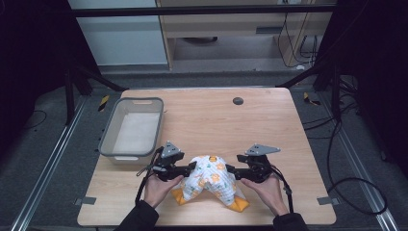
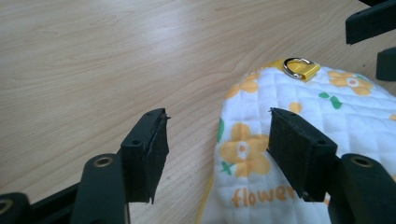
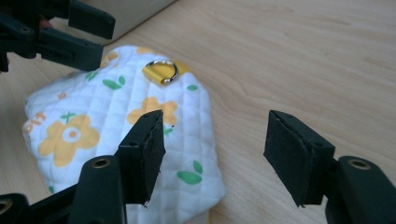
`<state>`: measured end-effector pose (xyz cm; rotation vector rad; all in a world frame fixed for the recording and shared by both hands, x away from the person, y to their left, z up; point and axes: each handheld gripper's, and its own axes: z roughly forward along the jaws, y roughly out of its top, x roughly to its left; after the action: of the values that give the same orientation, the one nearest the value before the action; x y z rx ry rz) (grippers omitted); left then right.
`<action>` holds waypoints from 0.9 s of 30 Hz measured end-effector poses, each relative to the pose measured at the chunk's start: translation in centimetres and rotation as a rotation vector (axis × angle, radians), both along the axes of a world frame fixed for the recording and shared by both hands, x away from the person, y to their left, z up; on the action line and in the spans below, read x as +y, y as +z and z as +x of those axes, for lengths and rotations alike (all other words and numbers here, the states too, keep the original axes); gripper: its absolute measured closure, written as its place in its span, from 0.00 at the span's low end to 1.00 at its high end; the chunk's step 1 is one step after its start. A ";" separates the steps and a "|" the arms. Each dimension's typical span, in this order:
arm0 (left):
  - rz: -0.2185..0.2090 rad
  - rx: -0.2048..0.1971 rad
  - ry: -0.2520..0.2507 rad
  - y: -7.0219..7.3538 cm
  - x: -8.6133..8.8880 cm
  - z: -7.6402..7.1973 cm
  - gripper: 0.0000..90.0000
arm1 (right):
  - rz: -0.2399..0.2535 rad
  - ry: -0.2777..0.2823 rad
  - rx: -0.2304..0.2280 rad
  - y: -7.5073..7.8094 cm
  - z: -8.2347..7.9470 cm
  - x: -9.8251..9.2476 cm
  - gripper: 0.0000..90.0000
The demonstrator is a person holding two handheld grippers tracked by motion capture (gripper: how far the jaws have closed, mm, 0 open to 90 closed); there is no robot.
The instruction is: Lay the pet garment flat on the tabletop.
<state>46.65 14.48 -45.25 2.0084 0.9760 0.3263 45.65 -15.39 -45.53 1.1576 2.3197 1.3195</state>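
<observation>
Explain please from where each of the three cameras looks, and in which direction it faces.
High view: sits above the person's side, looks forward and down on the wooden table; both hands, the left claw and the right claw show.
Left gripper view: rides on the left claw, looks along its open jaws at the flowered quilted cloth.
Right gripper view: rides on the right claw, looks along its open jaws at the same cloth from the other side.
Shared: both gripper views show the cloth's metal ring.
</observation>
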 end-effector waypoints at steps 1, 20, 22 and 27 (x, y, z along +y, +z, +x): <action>0.004 0.015 -0.012 -0.3 -0.1 0.1 0.46 | -0.003 0.013 0.006 -0.3 0.0 0.3 0.43; 0.075 0.123 -0.110 -2.4 -1.8 -0.1 0.89 | -0.022 0.116 0.083 -2.2 -0.1 1.9 0.73; 0.090 0.135 -0.118 -2.7 -2.0 0.0 0.96 | -0.017 0.124 0.090 -2.3 -0.1 2.1 0.82; 0.095 0.133 -0.123 -2.6 -2.0 -0.1 0.99 | -0.014 0.140 0.080 -2.2 -0.2 2.2 0.92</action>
<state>46.56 12.49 -47.80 2.1889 0.9281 0.1765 45.49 -13.18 -47.70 1.0799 2.5033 1.3235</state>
